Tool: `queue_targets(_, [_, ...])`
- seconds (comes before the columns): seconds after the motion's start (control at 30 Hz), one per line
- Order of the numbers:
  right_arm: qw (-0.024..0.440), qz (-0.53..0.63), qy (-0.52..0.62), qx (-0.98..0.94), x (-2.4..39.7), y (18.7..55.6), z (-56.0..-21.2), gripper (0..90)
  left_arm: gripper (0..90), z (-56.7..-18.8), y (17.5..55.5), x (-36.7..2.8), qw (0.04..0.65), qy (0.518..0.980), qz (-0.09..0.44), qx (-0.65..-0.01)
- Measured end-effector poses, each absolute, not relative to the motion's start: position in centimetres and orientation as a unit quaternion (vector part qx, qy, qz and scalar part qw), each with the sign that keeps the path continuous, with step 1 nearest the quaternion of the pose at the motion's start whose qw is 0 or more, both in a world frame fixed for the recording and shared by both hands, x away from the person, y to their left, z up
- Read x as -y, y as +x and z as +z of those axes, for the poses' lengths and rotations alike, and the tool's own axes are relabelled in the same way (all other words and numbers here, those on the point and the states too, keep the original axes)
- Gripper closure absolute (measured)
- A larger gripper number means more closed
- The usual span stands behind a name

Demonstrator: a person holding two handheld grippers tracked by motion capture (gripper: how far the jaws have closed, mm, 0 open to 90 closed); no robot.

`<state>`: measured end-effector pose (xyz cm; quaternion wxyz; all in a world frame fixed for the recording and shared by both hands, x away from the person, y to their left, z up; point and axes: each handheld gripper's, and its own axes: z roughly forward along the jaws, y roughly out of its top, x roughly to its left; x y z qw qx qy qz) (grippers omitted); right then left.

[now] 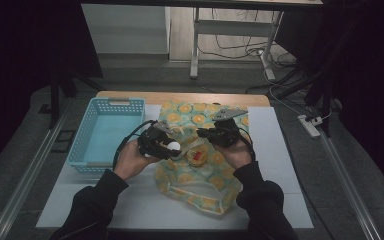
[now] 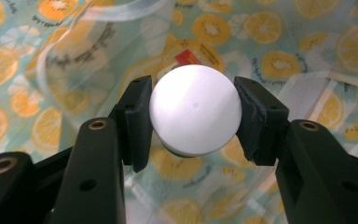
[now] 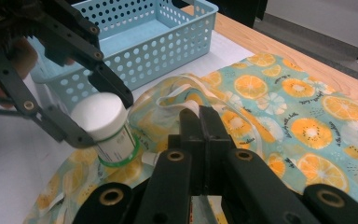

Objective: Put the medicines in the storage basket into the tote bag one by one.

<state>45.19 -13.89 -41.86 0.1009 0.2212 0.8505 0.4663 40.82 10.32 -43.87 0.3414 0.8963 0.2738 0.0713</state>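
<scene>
A small bottle with a white cap (image 2: 195,115) and a green-edged label (image 3: 116,149) hangs in my left gripper (image 1: 170,146), whose jaws press on the cap from both sides. It hovers over the open mouth of a bag printed with orange slices (image 1: 200,175), just left of the opening. My right gripper (image 3: 200,121) is shut on the bag's pale strap at the rim and lifts that edge. Inside the bag lies something with a red label (image 1: 196,158), partly hidden behind the bottle in the left gripper view.
A light blue perforated basket (image 1: 114,101) stands to the left of the bag, on the white mat (image 1: 280,165). The wooden table edge (image 1: 180,96) runs along the far side. The person's hands and dark sleeves come in from the near side.
</scene>
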Motion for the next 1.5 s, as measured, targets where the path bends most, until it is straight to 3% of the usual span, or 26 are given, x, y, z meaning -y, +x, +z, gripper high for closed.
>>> queue_targets(0.47, [0.106,0.469,0.233,-0.845,14.2,45.5,-42.0,90.0,50.4,-44.7,42.8,-6.8,0.335,0.901,0.086,-0.261])
queue_targets(1.33, [0.116,0.460,0.237,-0.848,14.1,45.7,-42.3,90.0,49.9,-47.5,45.6,-4.0,0.335,0.898,0.083,-0.272])
queue_targets(1.4, [0.116,0.460,0.238,-0.848,14.2,45.7,-42.3,90.0,49.0,-47.5,45.6,-3.9,0.340,0.896,0.082,-0.274])
queue_targets(1.5, [0.115,0.461,0.238,-0.847,14.3,45.7,-42.3,90.0,40.7,-47.3,45.5,-3.8,0.344,0.894,0.086,-0.272])
